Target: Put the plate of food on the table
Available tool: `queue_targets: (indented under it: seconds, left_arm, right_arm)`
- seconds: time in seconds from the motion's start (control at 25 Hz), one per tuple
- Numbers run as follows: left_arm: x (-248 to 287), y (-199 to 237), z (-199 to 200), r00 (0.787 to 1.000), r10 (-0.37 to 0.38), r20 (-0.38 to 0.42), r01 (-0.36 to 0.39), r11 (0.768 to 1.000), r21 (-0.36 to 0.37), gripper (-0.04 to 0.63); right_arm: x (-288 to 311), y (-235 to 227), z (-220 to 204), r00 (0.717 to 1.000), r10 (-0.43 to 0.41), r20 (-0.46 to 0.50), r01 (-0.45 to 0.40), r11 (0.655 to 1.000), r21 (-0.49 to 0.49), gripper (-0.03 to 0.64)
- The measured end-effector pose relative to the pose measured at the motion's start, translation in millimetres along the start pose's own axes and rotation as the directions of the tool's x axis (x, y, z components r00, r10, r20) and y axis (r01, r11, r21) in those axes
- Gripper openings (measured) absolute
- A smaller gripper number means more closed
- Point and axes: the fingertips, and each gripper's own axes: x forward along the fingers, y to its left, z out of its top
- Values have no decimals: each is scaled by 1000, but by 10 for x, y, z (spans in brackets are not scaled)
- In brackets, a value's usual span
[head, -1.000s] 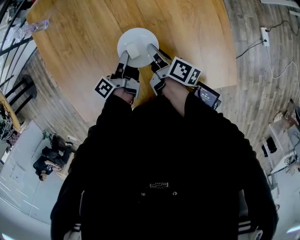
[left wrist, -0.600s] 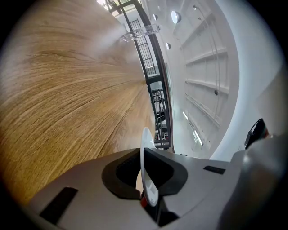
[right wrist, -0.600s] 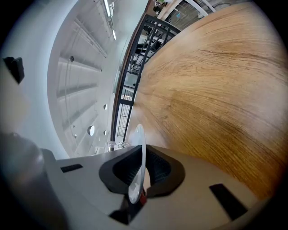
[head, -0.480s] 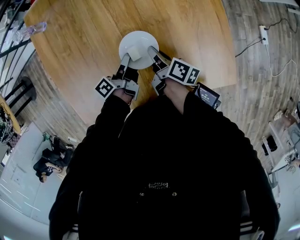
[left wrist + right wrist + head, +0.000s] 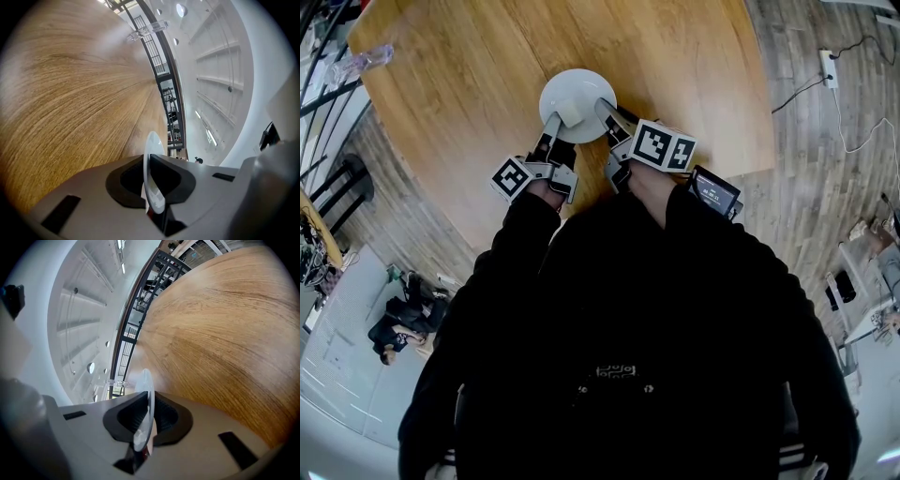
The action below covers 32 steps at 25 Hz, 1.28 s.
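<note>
While left gripper point(image 5: 554, 122) and right gripper point(image 5: 606, 106) pinch the plate point(image 5: 581, 82) rim (held edge-on in each), uneven lowering could tilt it, sliding food point(image 5: 571, 110) off ahead of the jaws.

No readable text or numbers anywhere; characters on the small screen point(image 5: 712, 191) too tiny

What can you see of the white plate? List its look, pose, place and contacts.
The plate is round, white, glossy and shallow, like ceramic, held about level over the wooden table. A pale block lies on its near part. The left tool and right tool are each shut on its near rim. Whether it touches the table cannot be told.
</note>
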Motion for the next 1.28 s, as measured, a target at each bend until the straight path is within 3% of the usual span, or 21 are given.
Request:
queue_targets:
  seconds: [0.16,0.4,0.72,0.92,1.12,1.28]
  left_arm:
    - [31,82,-36,1000,12,-4,-12,1000,16,28]
    - [59,233,-70,993,112,-38,-108,989,104,31]
    - [98,319,-135,985,154,-81,-138,976,171,52]
    - [86,379,-201,972,205,-119,-174,958,227,80]
    - [86,398,-251,967,212,-142,-161,940,302,91]
    - [89,386,-280,959,232,-162,-150,902,404,103]
  right_arm:
    - [3,-82,-22,999,-35,-13,34,999,-31,37]
    - [22,-177,4,996,-84,-15,83,993,-87,37]
    - [30,-247,-33,993,-108,-40,100,982,-158,37]
    - [54,-283,-69,991,-123,-61,110,976,-187,37]
    - [57,-337,-84,988,-131,-76,110,967,-230,41]
    - [36,-377,-87,986,-147,-85,118,952,-282,56]
